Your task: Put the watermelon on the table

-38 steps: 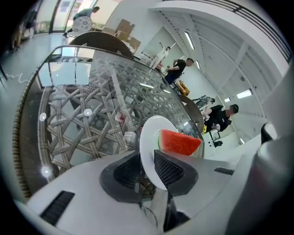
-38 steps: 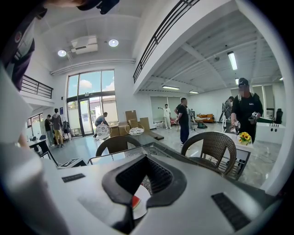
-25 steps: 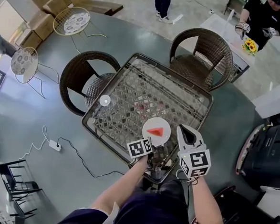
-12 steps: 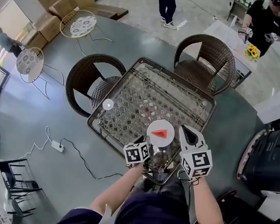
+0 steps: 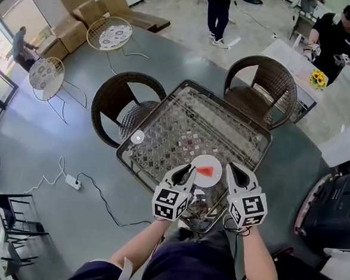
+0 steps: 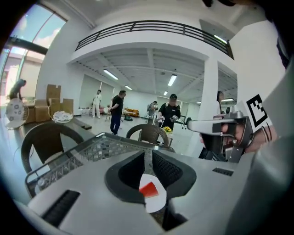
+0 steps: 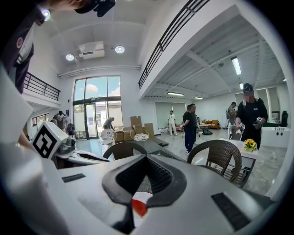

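A red watermelon wedge [image 5: 206, 170] lies on a small white plate [image 5: 208, 177] near the front edge of the glass-topped wicker table [image 5: 138, 164]. My left gripper [image 5: 186, 171] hovers just left of the plate. Its jaws have just been closing and now stand a thin slit apart with nothing between them. In the left gripper view the wedge [image 6: 148, 188] and plate [image 6: 154, 201] show below the gripper [image 6: 148, 154]. My right gripper [image 5: 235, 169] hangs just right of the plate, shut and empty. The wedge [image 7: 138, 205] shows under its jaws [image 7: 146, 157].
Two dark wicker chairs [image 5: 121, 106] [image 5: 261, 82] stand at the table's far sides. A power strip with cable [image 5: 70, 182] lies on the floor at left. A black case [image 5: 332, 198] sits at right. People stand at the back near a flower table [image 5: 315, 77].
My left gripper has come up from low at the table's near edge to beside the plate, rolling as it rose. The plate and wedge stayed on the table. The right gripper hardly moved.
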### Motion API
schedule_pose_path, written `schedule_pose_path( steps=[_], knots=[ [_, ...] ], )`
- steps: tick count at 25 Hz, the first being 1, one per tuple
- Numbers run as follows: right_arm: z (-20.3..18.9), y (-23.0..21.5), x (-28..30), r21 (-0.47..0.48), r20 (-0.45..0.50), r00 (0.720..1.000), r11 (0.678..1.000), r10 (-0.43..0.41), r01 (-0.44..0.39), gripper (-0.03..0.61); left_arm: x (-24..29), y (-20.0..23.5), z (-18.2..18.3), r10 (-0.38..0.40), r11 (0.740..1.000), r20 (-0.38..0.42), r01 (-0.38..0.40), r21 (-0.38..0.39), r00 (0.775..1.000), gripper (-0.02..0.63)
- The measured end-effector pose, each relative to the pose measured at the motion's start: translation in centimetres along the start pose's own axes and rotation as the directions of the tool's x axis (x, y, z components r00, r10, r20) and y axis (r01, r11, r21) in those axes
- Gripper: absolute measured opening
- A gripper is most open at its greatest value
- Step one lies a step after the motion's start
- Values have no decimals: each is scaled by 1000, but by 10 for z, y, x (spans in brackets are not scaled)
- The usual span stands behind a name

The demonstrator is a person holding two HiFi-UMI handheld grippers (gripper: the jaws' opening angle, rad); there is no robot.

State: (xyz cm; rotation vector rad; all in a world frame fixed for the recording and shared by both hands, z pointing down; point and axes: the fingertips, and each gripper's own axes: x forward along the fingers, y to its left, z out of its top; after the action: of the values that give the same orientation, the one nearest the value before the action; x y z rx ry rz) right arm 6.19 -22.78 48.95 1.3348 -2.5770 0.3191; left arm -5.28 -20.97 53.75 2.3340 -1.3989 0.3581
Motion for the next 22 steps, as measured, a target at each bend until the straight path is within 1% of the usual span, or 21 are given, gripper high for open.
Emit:
schedule_pose_path(
  steps=[3,6,8,12,22],
  knots=[
    [5,7,-1,-4,6,1000,1000,10,-10,2,-12,-12,26,-28,996,58,23,90,998,10],
    [12,14,-2,-4,18,1000,1000,18,-18,2,-23,-22,45,-63,989,102,49,140,993,6],
    [16,17,-3,-1,25,999,1000,22,-22,2,-30,-27,56,-82,986,126,62,152,989,6],
    [23,21,-6,6,45,999,1000,25,-25,2,-39,-35,69,-115,984,160,91,150,980,5],
    [38,33,-14,-8,87,995,999,48,-47,2,-52,-49,87,-167,974,204,130,184,965,5]
  ],
)
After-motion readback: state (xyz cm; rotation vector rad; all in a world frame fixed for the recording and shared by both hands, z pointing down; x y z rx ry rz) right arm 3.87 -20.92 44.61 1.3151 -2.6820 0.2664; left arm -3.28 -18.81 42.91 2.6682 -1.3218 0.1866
